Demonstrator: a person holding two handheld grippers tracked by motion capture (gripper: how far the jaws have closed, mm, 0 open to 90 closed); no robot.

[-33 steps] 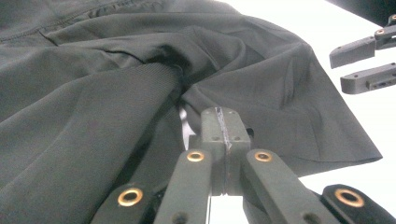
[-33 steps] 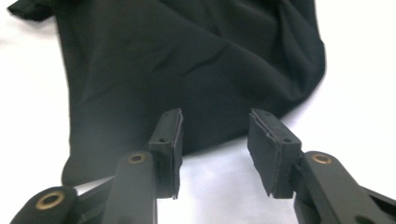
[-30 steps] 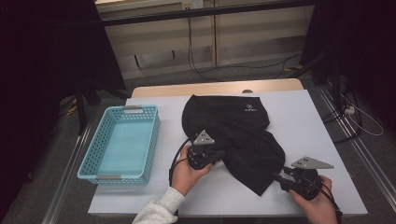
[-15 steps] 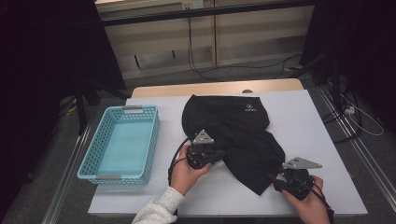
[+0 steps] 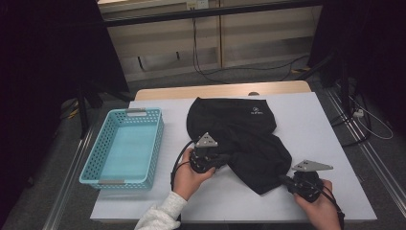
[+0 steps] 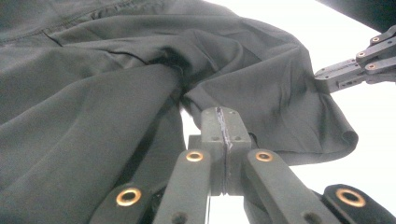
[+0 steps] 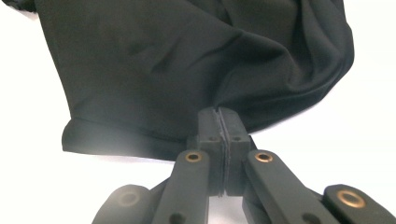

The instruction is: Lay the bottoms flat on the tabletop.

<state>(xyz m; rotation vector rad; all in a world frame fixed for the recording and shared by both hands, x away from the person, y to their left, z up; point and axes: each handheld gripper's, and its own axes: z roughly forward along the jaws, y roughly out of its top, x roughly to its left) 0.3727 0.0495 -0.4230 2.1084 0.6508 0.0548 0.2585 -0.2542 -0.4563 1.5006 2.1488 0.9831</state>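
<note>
Currently both grippers pinch the black garment [image 5: 239,134] at frame centre — left gripper [image 5: 216,160] on a mid-fold, right gripper [image 5: 286,181] (jaws just closed) on its lower hem — presumably to fold it.

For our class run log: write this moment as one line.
left gripper: shut on black garment | right gripper: just closed on its hem | basket: empty
</note>
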